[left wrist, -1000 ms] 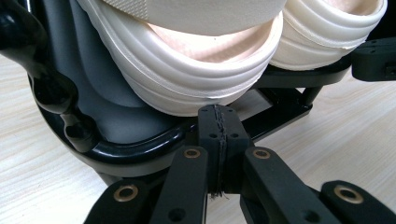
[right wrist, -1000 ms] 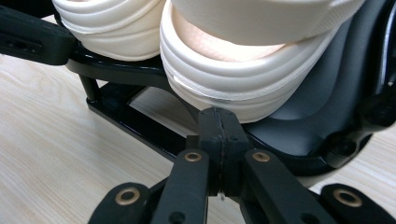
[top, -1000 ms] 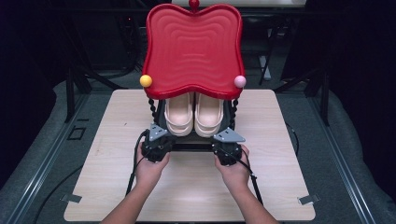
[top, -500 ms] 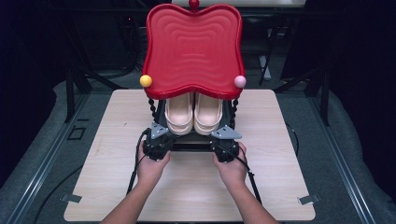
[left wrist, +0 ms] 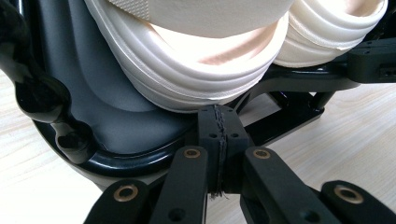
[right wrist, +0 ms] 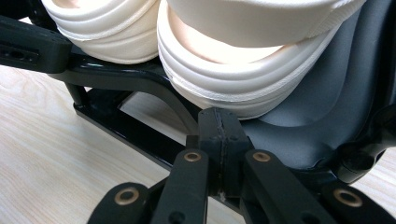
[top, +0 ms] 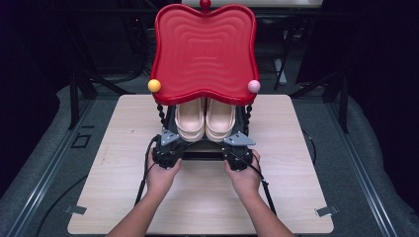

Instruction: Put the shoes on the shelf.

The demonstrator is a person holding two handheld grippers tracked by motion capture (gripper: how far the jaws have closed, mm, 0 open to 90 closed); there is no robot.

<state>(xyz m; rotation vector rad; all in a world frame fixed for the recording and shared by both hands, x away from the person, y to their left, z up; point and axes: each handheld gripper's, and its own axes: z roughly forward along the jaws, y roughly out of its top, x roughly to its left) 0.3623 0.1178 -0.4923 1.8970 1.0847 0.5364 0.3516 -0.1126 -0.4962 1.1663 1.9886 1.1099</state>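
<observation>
Both grippers, left (top: 174,143) and right (top: 236,145), had crept toward mid-frame; I kept jaws pressed together, empty, nosing under the shoes (top: 205,121).

A rack (top: 205,153) stands mid-worktop (top: 296,197); two shoes (top: 205,118) sit side by side on its lower shelf, under the tray (top: 205,49) on top; the left gripper (top: 165,148) and right gripper (top: 237,150) sit before it, apparently at the shelf's front rim.

A pale wooden table (top: 123,148) stands on grey floor (top: 380,163), with perhaps dark stands behind.
</observation>
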